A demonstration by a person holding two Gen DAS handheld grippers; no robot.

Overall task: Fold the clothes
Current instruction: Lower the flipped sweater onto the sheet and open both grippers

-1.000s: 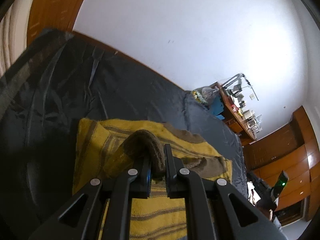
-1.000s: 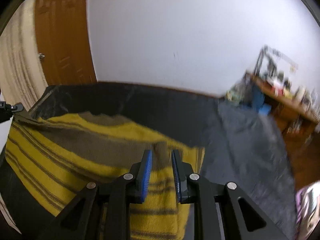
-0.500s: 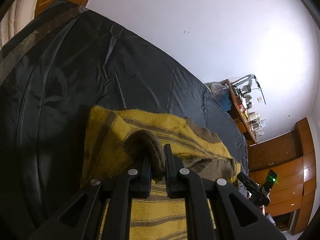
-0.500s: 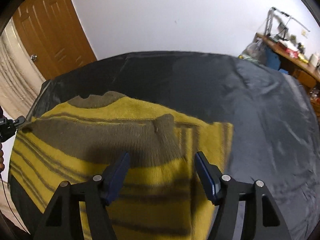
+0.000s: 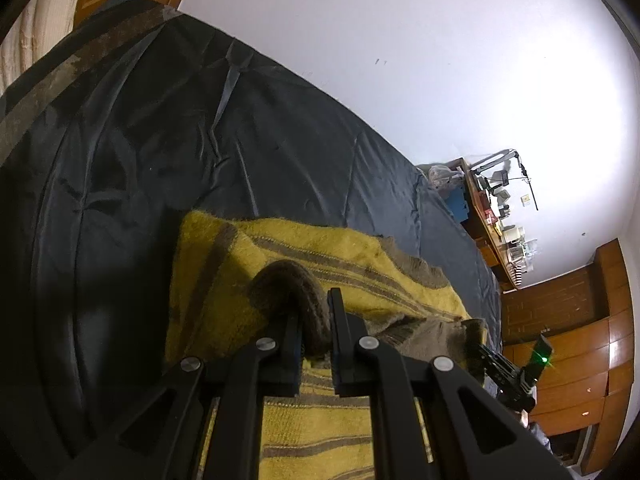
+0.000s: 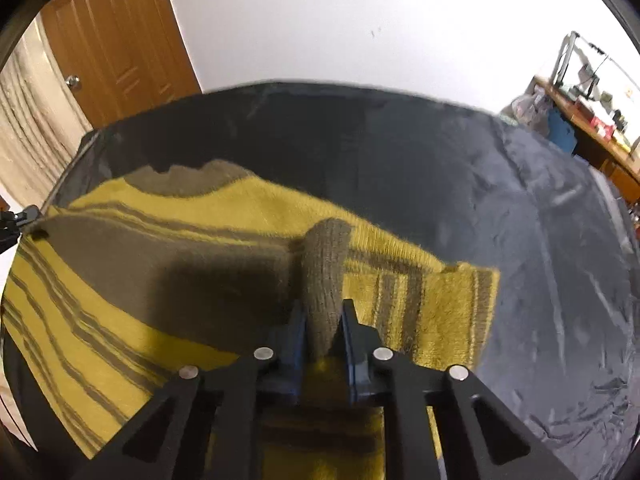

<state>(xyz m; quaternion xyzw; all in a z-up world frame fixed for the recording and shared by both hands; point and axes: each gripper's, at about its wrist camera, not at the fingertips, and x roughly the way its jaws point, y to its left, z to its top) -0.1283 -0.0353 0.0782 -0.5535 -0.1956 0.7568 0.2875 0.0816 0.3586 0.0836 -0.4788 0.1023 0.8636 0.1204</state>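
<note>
Yellow-and-brown striped sweater (image 6: pixel 224 248) lies spread on the dark bed cover (image 6: pixel 520 240). Left hand-held gripper (image 5: pixel 314 332) is clamped on a brown knit fold. Right hand-held gripper (image 6: pixel 324 332) has just closed, pinching a raised brown fold between its blue pads (image 6: pixel 298 334).

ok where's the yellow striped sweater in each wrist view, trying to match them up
Left wrist view: the yellow striped sweater fills the lower centre on the dark bedspread, a brown fold pinched in the left tool.
Right wrist view: the sweater spreads across the left and centre, a brown fold clamped in the right tool.
Shared landmark: the cluttered wooden desk against the white wall, at the right in both.
</note>
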